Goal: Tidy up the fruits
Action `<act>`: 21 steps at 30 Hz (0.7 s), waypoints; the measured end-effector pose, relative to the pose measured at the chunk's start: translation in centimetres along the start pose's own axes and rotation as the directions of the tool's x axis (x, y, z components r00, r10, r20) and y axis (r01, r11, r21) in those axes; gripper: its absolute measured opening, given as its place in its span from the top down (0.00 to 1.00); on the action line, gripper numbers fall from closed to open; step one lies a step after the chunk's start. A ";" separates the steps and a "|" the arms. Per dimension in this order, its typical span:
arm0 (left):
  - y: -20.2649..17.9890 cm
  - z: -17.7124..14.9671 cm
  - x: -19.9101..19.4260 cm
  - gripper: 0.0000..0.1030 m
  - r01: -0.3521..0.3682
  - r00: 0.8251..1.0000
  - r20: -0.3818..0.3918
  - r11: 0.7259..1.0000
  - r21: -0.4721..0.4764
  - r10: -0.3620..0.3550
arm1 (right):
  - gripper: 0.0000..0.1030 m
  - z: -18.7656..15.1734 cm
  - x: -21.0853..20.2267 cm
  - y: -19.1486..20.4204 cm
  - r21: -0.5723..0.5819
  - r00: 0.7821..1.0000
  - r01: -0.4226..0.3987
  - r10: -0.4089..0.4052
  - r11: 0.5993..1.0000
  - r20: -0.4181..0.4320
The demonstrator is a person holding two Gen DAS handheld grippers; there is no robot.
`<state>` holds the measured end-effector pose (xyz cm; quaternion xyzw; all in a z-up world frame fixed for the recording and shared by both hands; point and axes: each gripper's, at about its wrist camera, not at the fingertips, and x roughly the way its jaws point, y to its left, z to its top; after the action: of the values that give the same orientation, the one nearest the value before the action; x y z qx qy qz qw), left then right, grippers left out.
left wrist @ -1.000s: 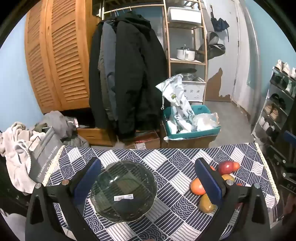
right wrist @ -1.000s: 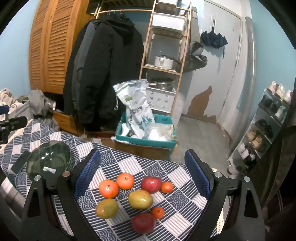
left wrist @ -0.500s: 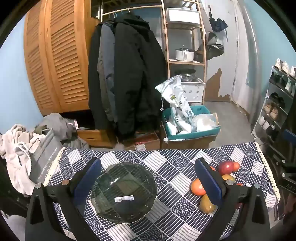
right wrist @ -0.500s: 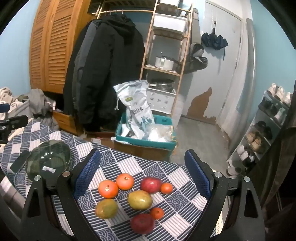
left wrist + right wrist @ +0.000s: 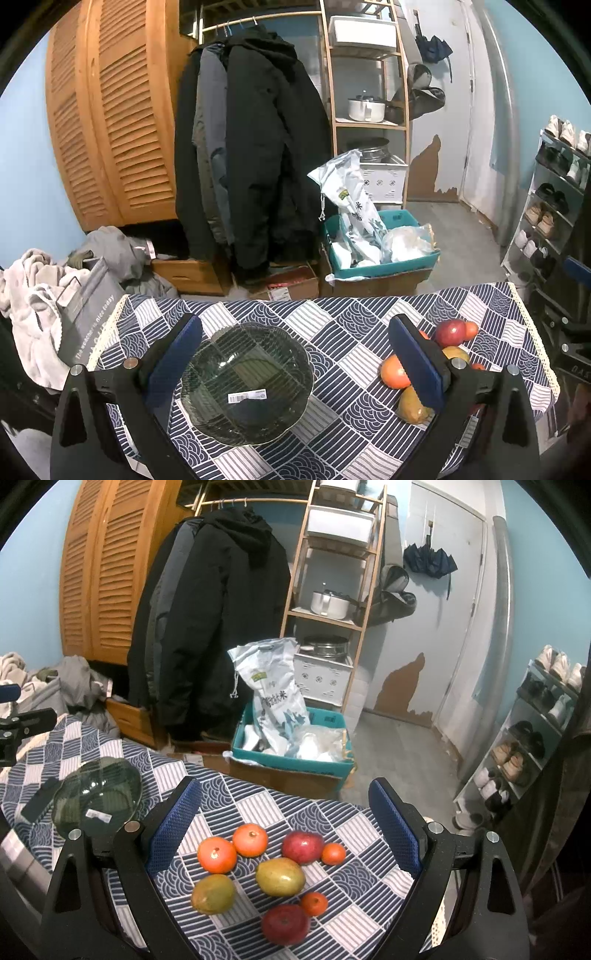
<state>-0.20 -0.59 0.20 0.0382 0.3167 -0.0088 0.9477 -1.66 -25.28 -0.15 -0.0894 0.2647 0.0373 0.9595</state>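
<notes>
Both my left gripper (image 5: pixel 295 365) and right gripper (image 5: pixel 284 823) hang spread and empty, the fruits (image 5: pixel 266 871) clustered on the cloth under my right, the glass bowl (image 5: pixel 245 382) under my left; round, firm, likely rollable, I'd pinch each across its middle

The walls (image 5: pixel 33 572) are light blue; a wooden louvered wardrobe (image 5: pixel 110 129) stands left; dark coats (image 5: pixel 258 155) hang beside an open shelf (image 5: pixel 332 602); the floor (image 5: pixel 458 243) is grey.

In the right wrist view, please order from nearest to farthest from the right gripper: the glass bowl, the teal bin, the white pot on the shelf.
From the right gripper:
1. Glass bowl, on the table, left.
2. Teal bin, on the floor beyond the table.
3. White pot, on the shelf, high at the back.
</notes>
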 end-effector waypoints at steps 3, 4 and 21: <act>-0.1 0.0 0.0 0.01 -0.002 1.000 0.002 1.000 0.002 0.002 | 0.12 0.0 0.0 0.0 -0.001 1.000 0.001 -0.001 1.000 0.000; 0.1 0.1 0.0 0.01 0.000 1.000 0.000 1.000 0.001 0.000 | 0.12 0.0 0.0 0.0 0.000 1.000 0.002 -0.002 1.000 0.000; 0.1 0.1 0.0 0.01 0.002 1.000 0.002 1.000 0.001 -0.002 | 0.12 0.0 0.0 0.0 0.000 1.000 0.000 0.000 1.000 -0.002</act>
<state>-0.13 -0.47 0.32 0.0381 0.3157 -0.0099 0.9481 -1.65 -25.23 -0.17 -0.0895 0.2655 0.0375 0.9592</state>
